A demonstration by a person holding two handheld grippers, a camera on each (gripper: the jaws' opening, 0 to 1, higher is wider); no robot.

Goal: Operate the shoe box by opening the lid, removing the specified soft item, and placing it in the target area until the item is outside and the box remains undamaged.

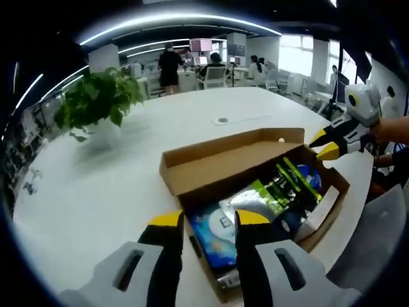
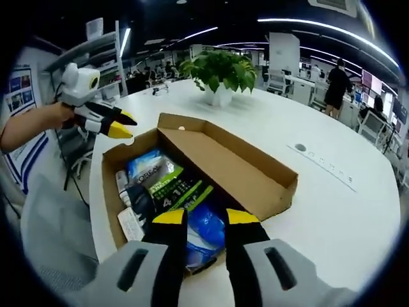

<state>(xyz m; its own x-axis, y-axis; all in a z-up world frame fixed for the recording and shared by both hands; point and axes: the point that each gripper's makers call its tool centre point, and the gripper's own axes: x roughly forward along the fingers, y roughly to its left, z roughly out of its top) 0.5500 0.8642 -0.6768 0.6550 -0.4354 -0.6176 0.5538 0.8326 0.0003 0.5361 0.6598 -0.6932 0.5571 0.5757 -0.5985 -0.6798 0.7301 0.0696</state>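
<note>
An open cardboard shoe box (image 1: 211,167) (image 2: 249,167) lies on the white table, its lid folded back along one long side. Inside are a blue soft packet (image 1: 214,235) (image 2: 206,231), a green-and-black packet (image 1: 276,187) (image 2: 174,187) and other small packs. My left gripper (image 1: 209,220) hovers open over the box's near end, above the blue packet. Its yellow tips also show by the box's far corner (image 2: 119,126) in the right gripper view. My right gripper (image 2: 206,217) stands open above the blue packet, and its tips sit at the box's far rim (image 1: 324,144).
A potted plant (image 1: 99,97) (image 2: 220,71) stands on the round white table (image 1: 96,192) (image 2: 345,211). A small round socket (image 1: 222,119) (image 2: 300,148) is set into the tabletop. A grey chair (image 1: 380,233) (image 2: 54,236) is at the table's edge. People work at desks behind.
</note>
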